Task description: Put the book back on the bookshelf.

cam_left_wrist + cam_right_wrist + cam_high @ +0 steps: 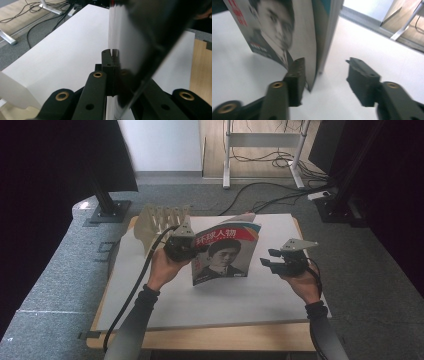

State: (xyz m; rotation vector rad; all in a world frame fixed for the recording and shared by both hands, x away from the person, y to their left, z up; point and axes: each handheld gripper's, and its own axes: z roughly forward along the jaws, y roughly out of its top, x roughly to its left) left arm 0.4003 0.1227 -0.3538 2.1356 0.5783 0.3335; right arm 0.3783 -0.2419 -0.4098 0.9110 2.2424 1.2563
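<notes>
A magazine (226, 252) stands upright on its lower edge near the middle of the worktop (210, 300). The left claw (186, 249) is at the magazine's left edge and the right claw (272, 257) lies just beside its right edge. A slotted rack (156, 222) stands behind the left claw, at the worktop's far left corner.

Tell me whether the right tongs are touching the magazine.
Apart. The high view shows a strip of white table between the right tongs and the magazine; their jaws stand open.

A red-banded magazine (226, 253) with a dark-suited portrait stands on a white table cover (215, 300).
</notes>
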